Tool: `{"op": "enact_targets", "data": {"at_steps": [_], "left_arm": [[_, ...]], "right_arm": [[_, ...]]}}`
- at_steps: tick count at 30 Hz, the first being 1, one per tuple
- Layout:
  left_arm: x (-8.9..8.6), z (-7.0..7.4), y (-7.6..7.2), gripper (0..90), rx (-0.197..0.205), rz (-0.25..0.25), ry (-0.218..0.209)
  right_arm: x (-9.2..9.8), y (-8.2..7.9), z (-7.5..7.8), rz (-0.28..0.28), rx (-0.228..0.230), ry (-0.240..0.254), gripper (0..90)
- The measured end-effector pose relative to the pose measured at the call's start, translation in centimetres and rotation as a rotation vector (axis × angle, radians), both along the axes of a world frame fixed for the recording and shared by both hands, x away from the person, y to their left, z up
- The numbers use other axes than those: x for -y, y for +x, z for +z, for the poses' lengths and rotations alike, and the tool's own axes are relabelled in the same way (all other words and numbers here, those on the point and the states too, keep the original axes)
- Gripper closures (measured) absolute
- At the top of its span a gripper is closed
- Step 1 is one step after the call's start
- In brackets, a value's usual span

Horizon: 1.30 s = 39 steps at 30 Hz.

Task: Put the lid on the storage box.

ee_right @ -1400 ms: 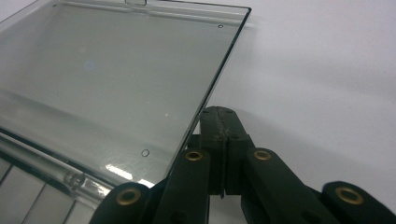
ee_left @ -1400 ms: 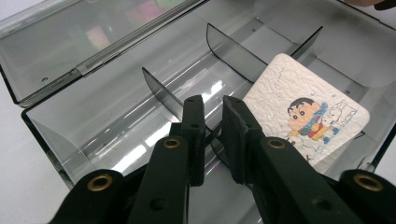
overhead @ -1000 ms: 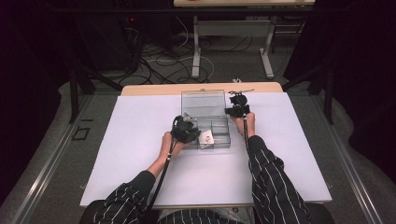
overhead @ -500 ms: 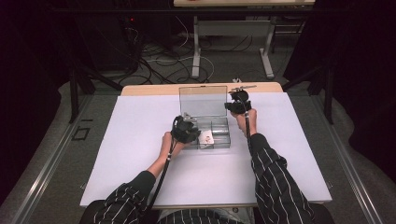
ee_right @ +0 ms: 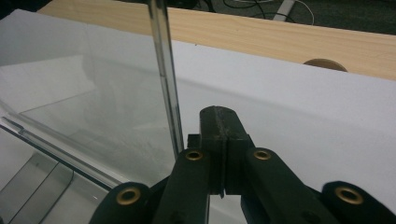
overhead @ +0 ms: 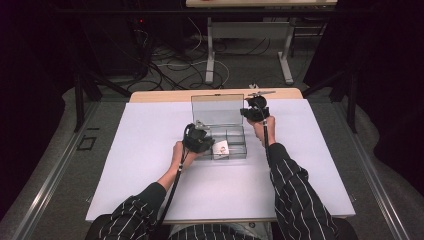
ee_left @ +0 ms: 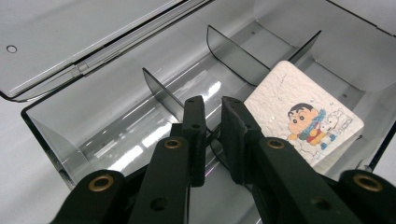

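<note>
Two grippers are working one clear box (overhead: pixel 235 150) on the white sheet (overhead: pixel 150 170); the step in hand, as I am reading it, is swinging the upright lid (overhead: pixel 216 107) on its hinge while the base is being held down.

Doing it well, near to far:
- The left gripper (ee_left: pixel 212 105) is anchoring the near wall. It should be bearing straight down so that the base is not sliding or tipping when the lid goes.
- The cartoon card (ee_left: pixel 303 116) is lying flat in the end compartment, just beside this gripper and one divider (ee_left: pixel 161 95) along. It is touching neither jaw and should be left so.
- The right gripper (ee_right: pixel 219 116) is sitting at the lid's far side edge, so the push should be going gently against the pane face. A push on the thin edge is risking a slip past the corner.

Claws:
- Left: clenched down to a narrow slit, and what I am taking for the thin clear wall is standing pinched in it.
- Right: clenched fully, pads meeting, gripping nothing. Its tip is standing just beside the lid's edge; whether it is actually touching I cannot tell.

Beyond the lid, the sheet is giving way to the table's bare wooden strip (ee_right: pixel 280 37)
</note>
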<state>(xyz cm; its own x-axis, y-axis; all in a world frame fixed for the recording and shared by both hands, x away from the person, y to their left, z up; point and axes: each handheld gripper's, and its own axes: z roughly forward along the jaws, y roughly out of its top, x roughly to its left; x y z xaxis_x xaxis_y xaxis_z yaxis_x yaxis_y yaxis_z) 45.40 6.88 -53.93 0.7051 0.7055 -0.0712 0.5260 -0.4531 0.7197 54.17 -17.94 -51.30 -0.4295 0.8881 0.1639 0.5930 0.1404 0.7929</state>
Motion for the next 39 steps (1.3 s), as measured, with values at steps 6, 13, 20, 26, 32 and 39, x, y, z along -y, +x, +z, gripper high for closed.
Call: {"op": "enact_targets", "data": {"at_steps": [6,13,20,26,32,39], "left_arm": [[-0.5,1.1,0.1,66.3,0.029,0.022,-0.014],[-2.3,3.8,0.7,25.5,0.116,0.071,-0.089],[-3.8,5.9,2.5,2.2,0.134,0.124,-0.081],[-4.0,7.3,3.7,0.0,0.163,0.149,-0.060],[-4.1,8.4,4.5,10.0,0.197,0.160,-0.046],[-4.0,9.2,5.3,36.2,0.254,0.182,0.001]], "right_arm": [[0.0,0.0,0.0,0.004,0.003,-0.001,90.0],[0.0,-0.1,0.0,0.009,0.005,-0.006,90.0],[0.1,-0.1,0.1,0.018,0.009,-0.012,90.0],[0.1,-0.2,0.1,0.023,0.020,-0.015,90.0],[0.2,-0.2,0.1,0.030,0.031,-0.016,90.0],[0.2,-0.3,0.2,0.034,0.025,-0.013,90.0]]}}
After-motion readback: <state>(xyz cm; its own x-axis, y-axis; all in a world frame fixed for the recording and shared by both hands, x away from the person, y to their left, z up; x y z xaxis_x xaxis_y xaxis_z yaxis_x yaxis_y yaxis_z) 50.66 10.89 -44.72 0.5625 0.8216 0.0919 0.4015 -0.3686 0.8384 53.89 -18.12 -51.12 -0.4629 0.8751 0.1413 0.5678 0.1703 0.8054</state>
